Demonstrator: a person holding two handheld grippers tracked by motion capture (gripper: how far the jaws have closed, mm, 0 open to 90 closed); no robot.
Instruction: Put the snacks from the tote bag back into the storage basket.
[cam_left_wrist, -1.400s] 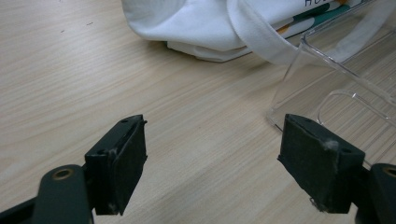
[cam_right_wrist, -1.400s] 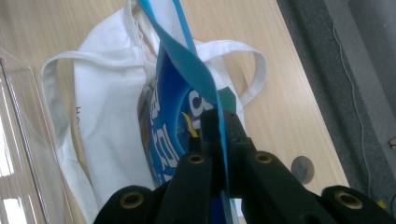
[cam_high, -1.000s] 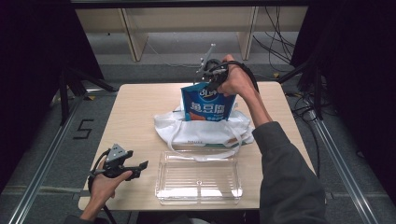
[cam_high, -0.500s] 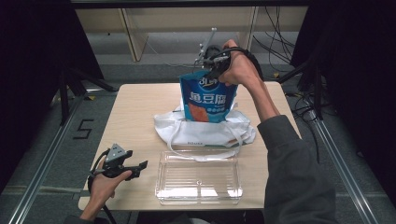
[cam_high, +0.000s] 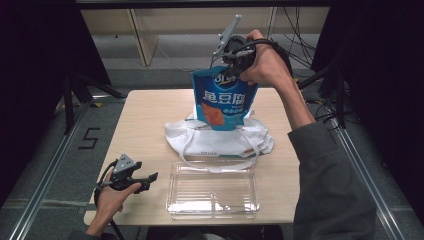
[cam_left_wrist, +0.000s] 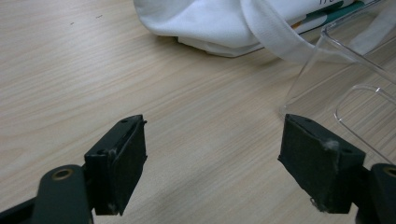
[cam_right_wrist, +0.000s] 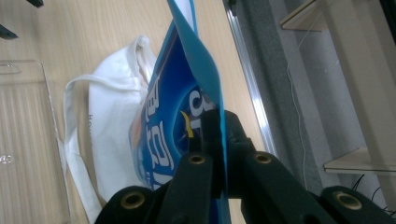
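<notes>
The blue snack bag (cam_high: 223, 100) hangs in the upper middle of the high view, its bottom just above the white cloth bag (cam_high: 220, 141) on the desk (cam_high: 145, 120). The right gripper (cam_high: 235, 60) pinches the bag's top edge; in the right gripper view the thin blue edge sits squeezed between the jaws. To do this well, hold tight and lift straight, so nothing snags. The clear tray (cam_high: 214, 189) waits below. At lower left, the left gripper (cam_high: 142, 179) rests with jaws wide, holding nothing.
</notes>
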